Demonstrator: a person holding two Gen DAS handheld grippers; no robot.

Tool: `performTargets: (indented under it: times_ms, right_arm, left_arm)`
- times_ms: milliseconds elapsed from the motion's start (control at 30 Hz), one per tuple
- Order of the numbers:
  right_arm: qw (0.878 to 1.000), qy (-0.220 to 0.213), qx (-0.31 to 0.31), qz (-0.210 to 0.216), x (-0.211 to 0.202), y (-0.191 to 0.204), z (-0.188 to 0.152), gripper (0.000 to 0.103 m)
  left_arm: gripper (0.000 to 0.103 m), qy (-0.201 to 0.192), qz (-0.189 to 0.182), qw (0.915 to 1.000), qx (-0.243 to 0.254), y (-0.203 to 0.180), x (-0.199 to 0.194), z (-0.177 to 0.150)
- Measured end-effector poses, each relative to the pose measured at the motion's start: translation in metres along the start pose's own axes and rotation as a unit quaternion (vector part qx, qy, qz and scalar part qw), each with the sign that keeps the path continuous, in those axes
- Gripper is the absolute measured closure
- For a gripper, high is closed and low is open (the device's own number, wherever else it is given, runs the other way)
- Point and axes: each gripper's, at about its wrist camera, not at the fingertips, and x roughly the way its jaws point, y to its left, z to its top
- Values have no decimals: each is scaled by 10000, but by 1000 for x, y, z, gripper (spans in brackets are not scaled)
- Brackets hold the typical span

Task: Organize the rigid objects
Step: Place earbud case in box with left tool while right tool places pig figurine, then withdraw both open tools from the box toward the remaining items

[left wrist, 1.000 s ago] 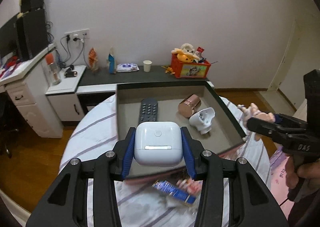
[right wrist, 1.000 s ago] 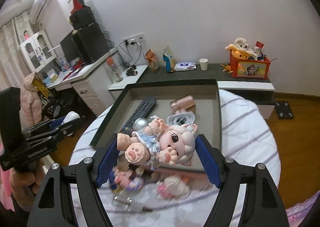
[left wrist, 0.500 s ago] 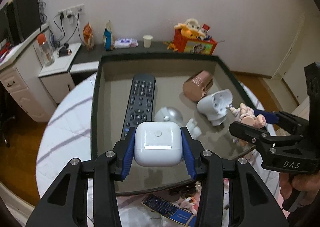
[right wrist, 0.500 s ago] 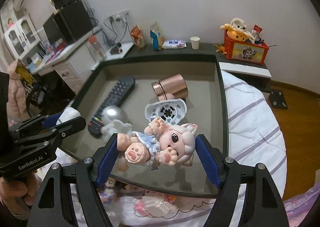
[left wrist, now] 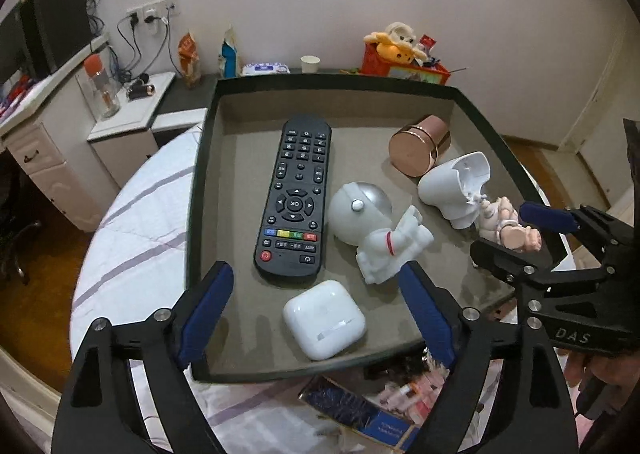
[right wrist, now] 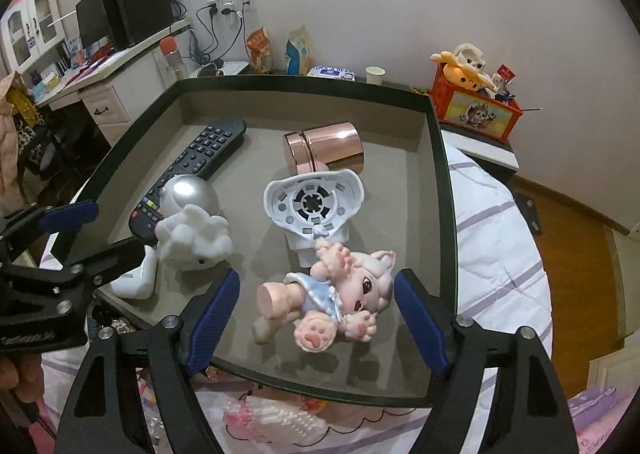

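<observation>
Because the task is to gather loose rigid items in one container, the tray (left wrist: 204, 190) on the round table (left wrist: 132, 222) serves as the collection point, and both grippers work over its near edge. The left gripper (left wrist: 316, 310) has its jaws spread wide, and nothing sits between its blue pads (left wrist: 206, 306). The white earbud case (left wrist: 324, 319) lies flat on the tray floor at the near edge, between the pads but clear of both, just near of the black remote control (left wrist: 294, 200).

The right gripper (right wrist: 316, 318) is likewise spread apart. The pink doll (right wrist: 332, 300) lies on its side on the tray floor at the near right, with a visible gap between it and each pad (right wrist: 420, 326); it rests against the base of the white holder (right wrist: 316, 200). Both items appear released, not gripped.

Items already in the tray fill the remaining floor: the astronaut figure (left wrist: 376, 232) lies in the middle, and the copper cup (left wrist: 418, 144) lies on its side at the far right. The two newest items occupy the nearest free patches, most likely because these need the least reach.

Small packets (right wrist: 276, 420) lie on the table, near of the tray. Judged from this, sorting is well advanced but unfinished.
</observation>
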Motion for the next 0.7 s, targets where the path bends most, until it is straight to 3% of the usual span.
performTargets:
  times_ms: [100, 267, 300, 333, 500, 700]
  right_arm:
    - [9999, -63, 135, 1, -5, -3, -1, 18]
    - [9962, -256, 672, 487, -21, -16, -5, 15]
    - [9947, -319, 783, 582, -26, -19, -7, 2]
    - [9933, -390, 856, 664, -29, -19, -7, 0]
    - [9860, -685, 1177, 959, -57, -18, -17, 0]
    - [9838, -885, 1236, 945, -88, -4, -38, 0]
  left_arm:
    - [6, -163, 98, 9998, 2, 1, -14, -3]
    - [1, -400, 121, 9990, -140, 10, -45, -9]
    - [1, -458, 108, 9988, -164, 11, -53, -11]
    - [1, -499, 87, 9986, -182, 12, -59, -13]
    - [1, -698, 100, 9972, -236, 17, -88, -27]
    - [1, -839, 271, 9957, -290, 19, -115, -45]
